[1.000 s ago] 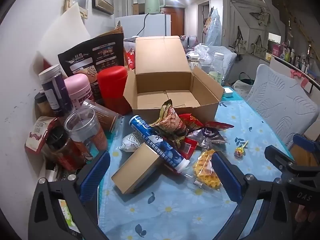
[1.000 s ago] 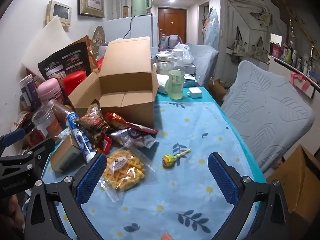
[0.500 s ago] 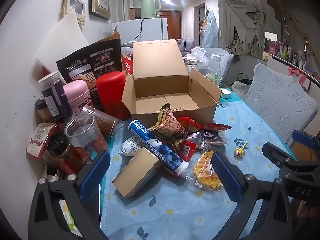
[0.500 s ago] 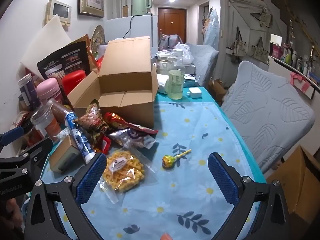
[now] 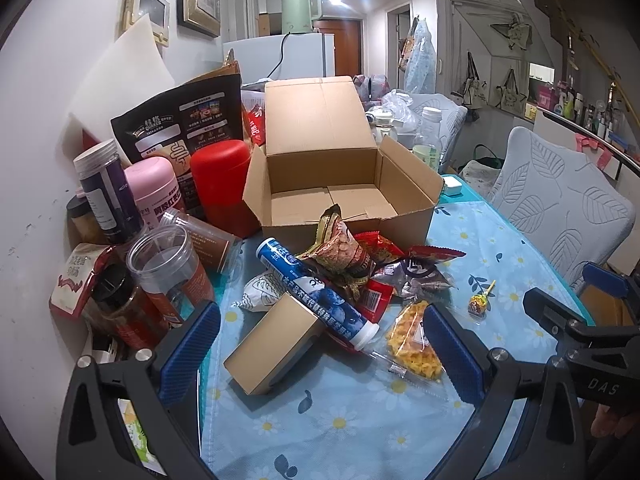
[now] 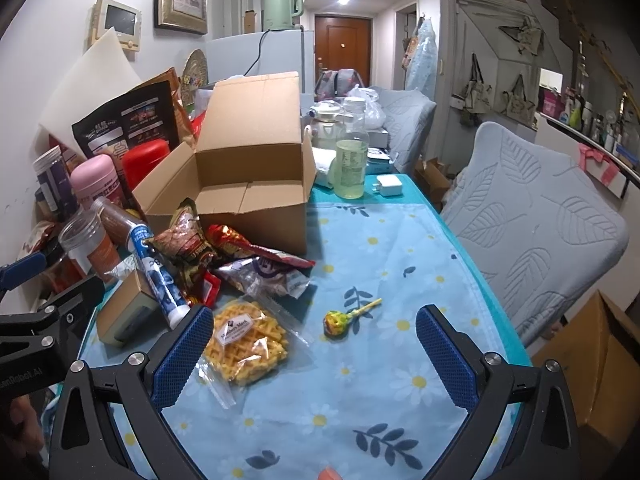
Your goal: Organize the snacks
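My left gripper (image 5: 320,344) is spread wide above the tan box (image 5: 272,346). Blue tube (image 5: 316,288) lies across it. Carton (image 5: 340,168) behind stands empty.

A blue daisy-print table (image 6: 400,248) carries everything. Ahead of the right gripper (image 6: 314,344) lie a lollipop (image 6: 338,322) and waffle (image 6: 246,342); a box (image 6: 248,184) stands beyond.

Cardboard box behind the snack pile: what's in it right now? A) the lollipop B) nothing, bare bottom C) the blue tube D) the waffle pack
B: the cardboard box stands open with only its bare bottom flaps showing, while the waffle pack, the lollipop and the blue tube all lie on the tablecloth in front of it.
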Demonstrator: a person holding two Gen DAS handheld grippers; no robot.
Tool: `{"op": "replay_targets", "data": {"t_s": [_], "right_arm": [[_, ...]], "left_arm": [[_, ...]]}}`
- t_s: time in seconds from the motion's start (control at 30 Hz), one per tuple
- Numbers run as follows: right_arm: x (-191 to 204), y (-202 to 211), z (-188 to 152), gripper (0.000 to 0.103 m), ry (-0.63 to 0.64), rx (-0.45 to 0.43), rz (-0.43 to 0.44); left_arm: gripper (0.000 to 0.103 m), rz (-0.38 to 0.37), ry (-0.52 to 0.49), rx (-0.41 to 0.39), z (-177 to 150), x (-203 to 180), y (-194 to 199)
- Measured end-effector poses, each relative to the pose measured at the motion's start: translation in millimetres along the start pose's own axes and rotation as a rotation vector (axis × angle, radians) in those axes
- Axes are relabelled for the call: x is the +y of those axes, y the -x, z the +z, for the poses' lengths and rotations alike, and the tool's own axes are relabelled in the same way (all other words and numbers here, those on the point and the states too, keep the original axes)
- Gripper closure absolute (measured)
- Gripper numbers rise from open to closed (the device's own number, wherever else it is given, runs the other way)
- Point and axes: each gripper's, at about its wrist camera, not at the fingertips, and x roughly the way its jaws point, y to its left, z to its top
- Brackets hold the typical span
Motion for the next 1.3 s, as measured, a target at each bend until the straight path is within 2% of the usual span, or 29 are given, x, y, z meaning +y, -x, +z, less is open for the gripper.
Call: {"op": "replay_targets", "data": {"t_s": [1.3], "right_arm": [[-2.3,1.1,-2.0,0.000,-0.005,-0.004,-0.008]], "left_arm": [[0.000,-0.024,-0.002,0.011,1.9,-3.3,3.9]]}}
